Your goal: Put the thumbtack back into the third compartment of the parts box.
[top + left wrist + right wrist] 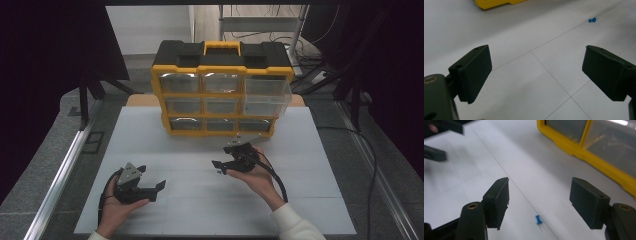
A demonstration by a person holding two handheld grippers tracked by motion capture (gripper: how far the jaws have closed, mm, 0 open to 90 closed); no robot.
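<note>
A small blue push pin [539, 220] lies on the white board, on a thin seam line, just below and between the jaws of my right gripper [539, 202], which stands open a little above it. From the left gripper view the pin [592, 20] lies far off at the upper right. My left gripper [536, 72] is open with only bare board between its jaws. In the high view the left gripper [151, 177] rests low at the front left, and the right gripper [218, 167] is held near the middle, pointing left.
A yellow and black drawer organiser [220, 90] with clear drawers stands at the back of the white board [200, 210]; its upper right drawer [267, 92] sticks out. Its yellow frame [586, 152] runs close on the right gripper's right. Metal rails flank the table.
</note>
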